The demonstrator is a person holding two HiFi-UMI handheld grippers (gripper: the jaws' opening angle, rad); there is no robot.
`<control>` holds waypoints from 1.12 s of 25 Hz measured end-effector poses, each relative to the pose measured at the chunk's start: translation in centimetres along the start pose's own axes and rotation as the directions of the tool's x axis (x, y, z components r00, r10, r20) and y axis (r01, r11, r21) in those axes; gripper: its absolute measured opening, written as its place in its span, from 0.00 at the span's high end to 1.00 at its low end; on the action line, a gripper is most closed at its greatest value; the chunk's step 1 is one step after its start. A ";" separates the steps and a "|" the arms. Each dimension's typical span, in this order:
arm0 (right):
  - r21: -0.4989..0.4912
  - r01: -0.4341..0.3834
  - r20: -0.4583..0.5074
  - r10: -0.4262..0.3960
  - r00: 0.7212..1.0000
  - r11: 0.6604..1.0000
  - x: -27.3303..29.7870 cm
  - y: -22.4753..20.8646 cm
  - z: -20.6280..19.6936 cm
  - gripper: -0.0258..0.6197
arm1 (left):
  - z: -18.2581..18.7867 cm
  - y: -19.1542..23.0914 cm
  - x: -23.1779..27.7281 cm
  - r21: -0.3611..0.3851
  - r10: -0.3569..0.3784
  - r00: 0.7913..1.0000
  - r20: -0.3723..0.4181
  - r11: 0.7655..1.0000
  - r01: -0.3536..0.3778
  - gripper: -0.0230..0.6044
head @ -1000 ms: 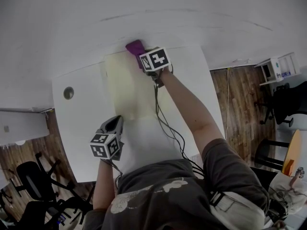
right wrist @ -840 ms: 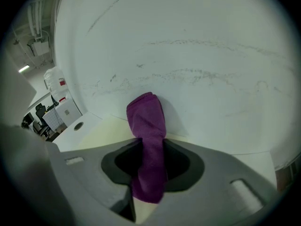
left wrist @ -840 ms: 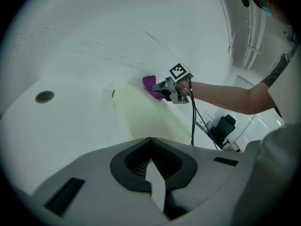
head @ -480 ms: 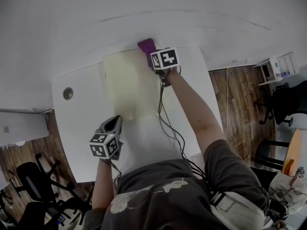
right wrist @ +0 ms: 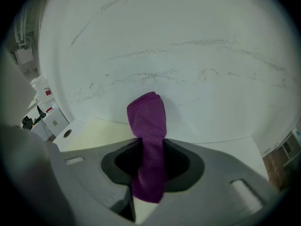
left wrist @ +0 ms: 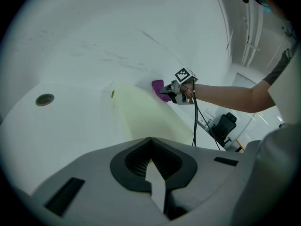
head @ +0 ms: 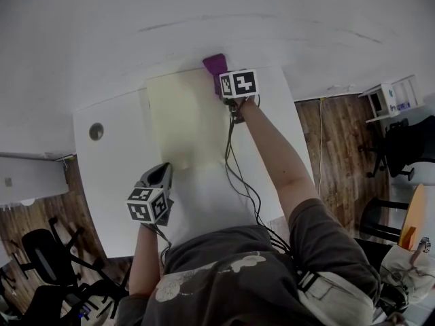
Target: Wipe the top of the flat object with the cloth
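The left gripper (head: 163,173) is held low and close to the body on a bent arm, at the near edge of the pale yellow flat board (head: 180,121) on the white table (head: 109,175), jaws together with nothing between them. The right arm is stretched straight forward across the table, cables (head: 238,175) trailing along the forearm. The right gripper (head: 223,85) is clamped on the purple cloth (head: 214,63), which lies on the board's far right corner against the wall (head: 204,12).
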State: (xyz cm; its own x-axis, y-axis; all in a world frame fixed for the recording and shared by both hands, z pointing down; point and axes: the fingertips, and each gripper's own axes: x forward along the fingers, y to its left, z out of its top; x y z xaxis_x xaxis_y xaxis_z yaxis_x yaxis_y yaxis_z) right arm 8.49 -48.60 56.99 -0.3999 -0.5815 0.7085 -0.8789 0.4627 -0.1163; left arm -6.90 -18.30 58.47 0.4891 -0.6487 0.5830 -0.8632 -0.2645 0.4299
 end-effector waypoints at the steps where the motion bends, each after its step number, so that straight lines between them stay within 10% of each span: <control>1: 0.009 0.000 0.002 0.000 1.000 1.000 -0.2 0.0 0.0 0.78 | 0.0 0.0 0.0 0.000 0.000 1.000 0.000 1.000 0.000 0.97; 28: 0.048 -0.358 -0.052 0.360 0.931 0.932 -2.1 22.4 -2.0 0.78 | 0.1 0.2 -0.4 0.025 -0.019 1.000 0.014 0.999 0.019 0.97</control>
State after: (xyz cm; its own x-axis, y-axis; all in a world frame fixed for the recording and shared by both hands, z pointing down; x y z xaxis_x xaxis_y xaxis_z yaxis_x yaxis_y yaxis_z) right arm -9.85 -35.68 54.31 -0.6756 -0.3397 0.6543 -0.6887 0.6075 -0.3958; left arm -7.22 -18.20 58.25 0.5041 -0.6532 0.5650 -0.8566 -0.2948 0.4235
